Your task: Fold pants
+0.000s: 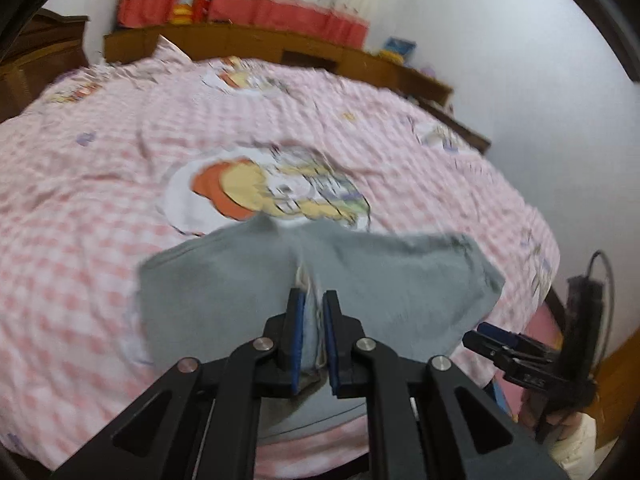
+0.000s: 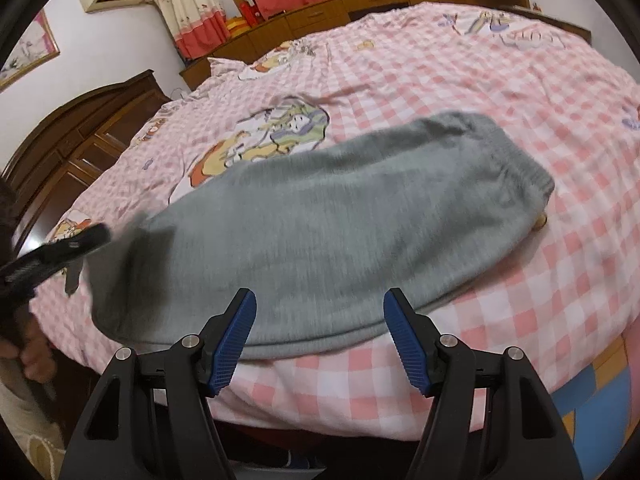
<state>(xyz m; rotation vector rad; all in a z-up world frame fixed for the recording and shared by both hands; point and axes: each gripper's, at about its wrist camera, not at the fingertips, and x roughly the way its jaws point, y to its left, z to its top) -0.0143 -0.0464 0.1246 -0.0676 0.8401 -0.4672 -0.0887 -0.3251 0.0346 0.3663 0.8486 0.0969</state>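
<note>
No words, brands or numbers can be read in either view. A small pale marking on the black body of the right gripper (image 1: 496, 334), seen from the left wrist camera, is too blurred to make out.

A bed (image 2: 500, 92) carries everything, covered by a pink-and-white checked sheet (image 1: 100, 184) printed with cartoon figures; one large cartoon patch (image 1: 264, 192) sits near the middle of the bed. Directly on the sheet lie grey pants (image 2: 320, 232), spread lengthwise along the near edge of the bed, their ribbed end toward the right side. The fabric is blurred, so its folds are hard to read. The sheet hangs over the near edge, wrinkled toward the far corners by the wooden headboard (image 2: 312, 16).
</note>
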